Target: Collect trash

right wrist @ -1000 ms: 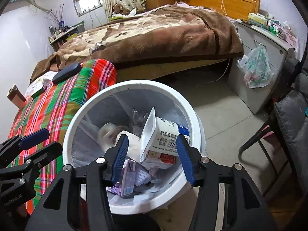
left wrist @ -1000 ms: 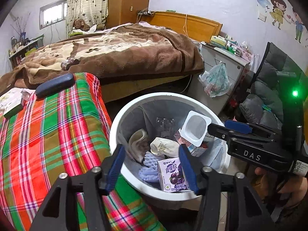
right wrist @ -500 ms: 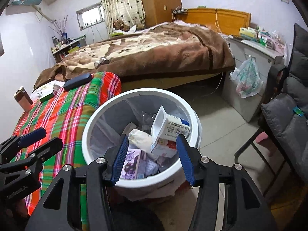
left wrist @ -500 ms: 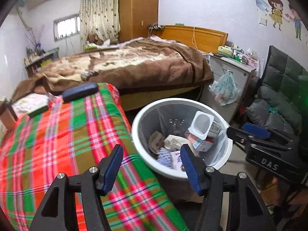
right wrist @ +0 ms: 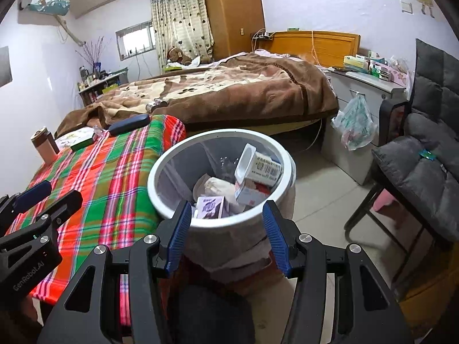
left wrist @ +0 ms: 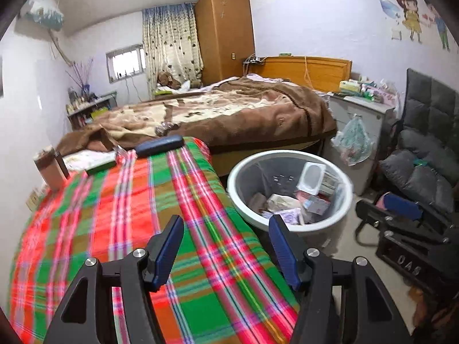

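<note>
1. A bedroom. A bed [left wrist: 229, 109] with a brown blanket fills the far side; a table under a plaid cloth [left wrist: 114, 215] sits near left, and a dark chair [right wrist: 424, 154] stands at the right.
2. A white bin [right wrist: 221, 223] stands on the floor, just beside the table's right edge. It already holds trash: a white carton [right wrist: 258, 166], a purple box [right wrist: 210, 206], crumpled wrappers. Most collecting looks done.
3. Possibly left, at the table's far end: a dark case [left wrist: 159, 144], a green box [left wrist: 100, 166] and a brown cup [left wrist: 50, 169]. Whether any is trash, I cannot tell.
4. Open floor lies to the right of the bin, between it and the chair. The bed edge closes the far side.
5. The left gripper [left wrist: 226, 246] hangs over the cloth, jaws apart, holding nothing.
6. The right gripper [right wrist: 226, 232] hangs near the bin's near rim, jaws apart, also holding nothing.
</note>
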{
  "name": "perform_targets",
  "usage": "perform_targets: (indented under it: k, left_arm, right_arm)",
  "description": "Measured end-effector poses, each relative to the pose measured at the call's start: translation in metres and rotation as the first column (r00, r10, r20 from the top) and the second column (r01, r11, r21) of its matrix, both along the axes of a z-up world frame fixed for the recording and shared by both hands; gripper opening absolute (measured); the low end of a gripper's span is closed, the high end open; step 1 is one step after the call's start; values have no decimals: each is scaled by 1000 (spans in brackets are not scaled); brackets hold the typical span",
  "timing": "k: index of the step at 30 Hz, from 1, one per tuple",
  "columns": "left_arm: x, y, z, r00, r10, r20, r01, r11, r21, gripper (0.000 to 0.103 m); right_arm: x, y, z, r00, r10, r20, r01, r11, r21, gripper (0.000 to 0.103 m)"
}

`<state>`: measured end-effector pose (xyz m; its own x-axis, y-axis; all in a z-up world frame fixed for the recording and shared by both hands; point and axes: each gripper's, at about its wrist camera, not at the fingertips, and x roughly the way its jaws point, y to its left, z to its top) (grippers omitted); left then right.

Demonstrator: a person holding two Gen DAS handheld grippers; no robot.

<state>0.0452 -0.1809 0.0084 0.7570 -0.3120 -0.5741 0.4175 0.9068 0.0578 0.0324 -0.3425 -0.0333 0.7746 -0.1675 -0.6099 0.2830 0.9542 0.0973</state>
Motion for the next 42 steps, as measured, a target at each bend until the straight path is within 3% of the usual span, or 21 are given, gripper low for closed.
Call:
perform_targets:
  k: [8,13,42]
  left_arm:
    - [-13,5,-9,999,-16,-40,14,999,-45,61]
    - [-17,5,-13,999,-5,-38,4,999,-35,61]
    - [-17,13,-10,999,26,-30,-27,999,-46,61]
  right_arm:
    - [-18,8,3,999,-29,38,30,999,-39,53]
    - [-18,16,2,999,-18,40,20,998,-67,53]
    - [-21,24,1,999,2,33,0,999,-51,53]
